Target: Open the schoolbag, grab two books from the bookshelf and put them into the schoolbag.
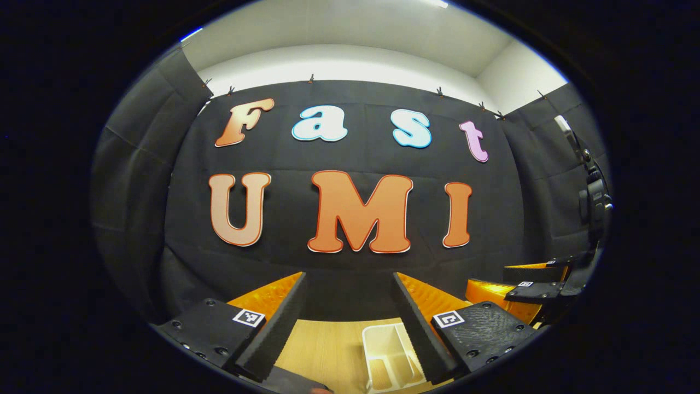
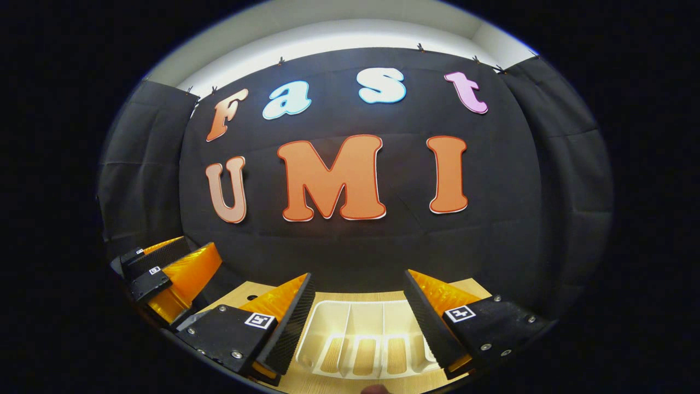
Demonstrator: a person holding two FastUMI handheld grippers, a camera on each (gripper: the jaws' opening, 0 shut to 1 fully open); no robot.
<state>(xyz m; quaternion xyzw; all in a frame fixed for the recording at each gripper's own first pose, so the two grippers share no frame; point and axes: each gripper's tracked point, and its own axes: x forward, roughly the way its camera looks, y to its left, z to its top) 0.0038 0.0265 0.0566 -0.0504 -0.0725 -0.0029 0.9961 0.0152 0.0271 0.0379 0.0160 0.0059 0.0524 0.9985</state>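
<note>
Two sets of tongs are held up in front of the booth's black cloth wall (image 2: 350, 241), one in each hand. In the left gripper view, the left tongs (image 1: 350, 306) stand with their two fingers apart and nothing between them; below them lies the pale wooden desk (image 1: 322, 350), and on it a white slotted rack (image 1: 391, 355), the bookshelf of the task, of which one corner and two slots can be seen past the right-hand finger. At the right edge of the same view the right tongs (image 1: 538, 287) appear farther off, with two fingers set one above the other; how wide they stand cannot be told from there. In the right gripper view, the right tongs (image 2: 358, 306) are also apart and hold nothing, and the same white rack (image 2: 361, 339) lies on the desk (image 2: 262, 290) directly below and between the two fingers. Three slots can be counted in its floor, with upright dividers between them; no book stands in the part that shows. At the left edge of that view the left tongs (image 2: 164, 265) show farther off, two fingers side by side with a small gap.
</note>
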